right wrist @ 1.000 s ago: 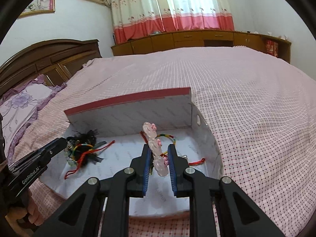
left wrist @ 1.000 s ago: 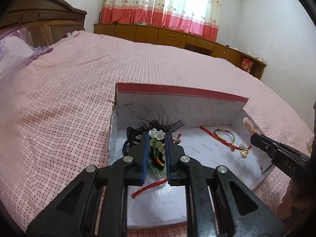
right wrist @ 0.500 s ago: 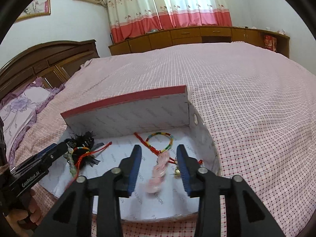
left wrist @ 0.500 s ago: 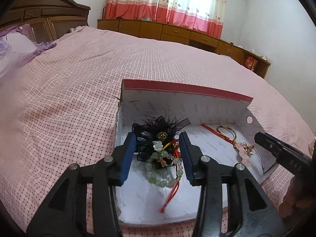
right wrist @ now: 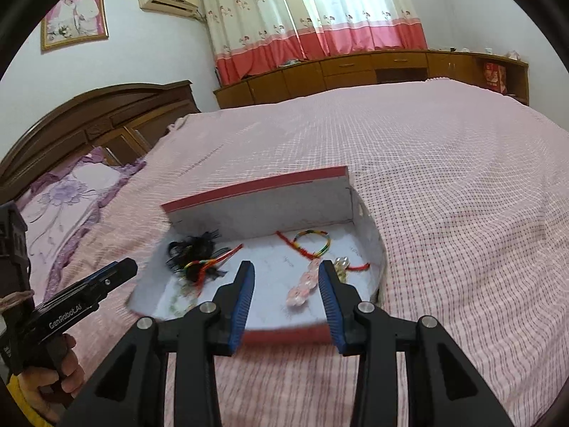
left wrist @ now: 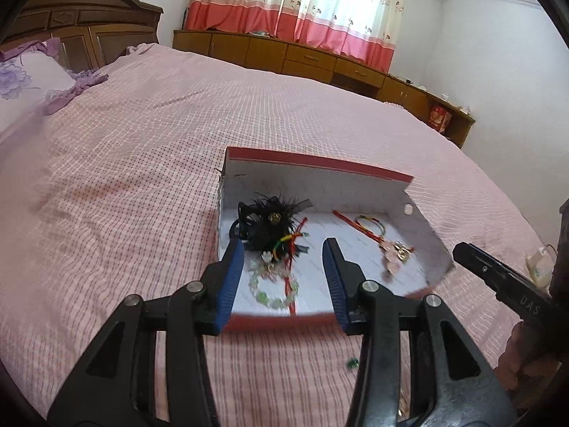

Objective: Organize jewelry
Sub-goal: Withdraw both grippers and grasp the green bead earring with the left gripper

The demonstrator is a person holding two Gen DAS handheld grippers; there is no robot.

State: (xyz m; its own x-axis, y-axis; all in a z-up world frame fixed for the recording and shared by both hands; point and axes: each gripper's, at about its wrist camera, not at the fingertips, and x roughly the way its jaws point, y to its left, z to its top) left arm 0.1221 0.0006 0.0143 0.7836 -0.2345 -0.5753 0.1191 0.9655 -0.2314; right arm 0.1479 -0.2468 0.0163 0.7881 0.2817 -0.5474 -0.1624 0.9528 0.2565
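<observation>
A red-edged box [left wrist: 320, 163] [right wrist: 256, 186] with a white inside lies on the bed. In its left part lie a black feather piece [left wrist: 268, 222] [right wrist: 193, 249], a green bead bracelet [left wrist: 274, 290] and red cords. In its right part lie a multicolour cord bracelet [left wrist: 371, 222] [right wrist: 313, 243] and a pink bead bracelet [left wrist: 391, 258] [right wrist: 304, 286]. My left gripper [left wrist: 284, 252] is open and empty above the box's near left part. My right gripper [right wrist: 286, 274] is open and empty above the near right part.
The pink checked bedspread [left wrist: 124, 178] [right wrist: 444, 195] surrounds the box. A small green bit [left wrist: 352, 363] lies on the bedspread near the box's front. Pillows [left wrist: 21, 82] and the wooden headboard [right wrist: 89, 117] are at the left. Cabinets [left wrist: 320, 60] line the far wall.
Both grippers opened: the left let go of the green bead bracelet, the right of the pink bead bracelet, which now lie in the box. Both grippers have drawn back and up.
</observation>
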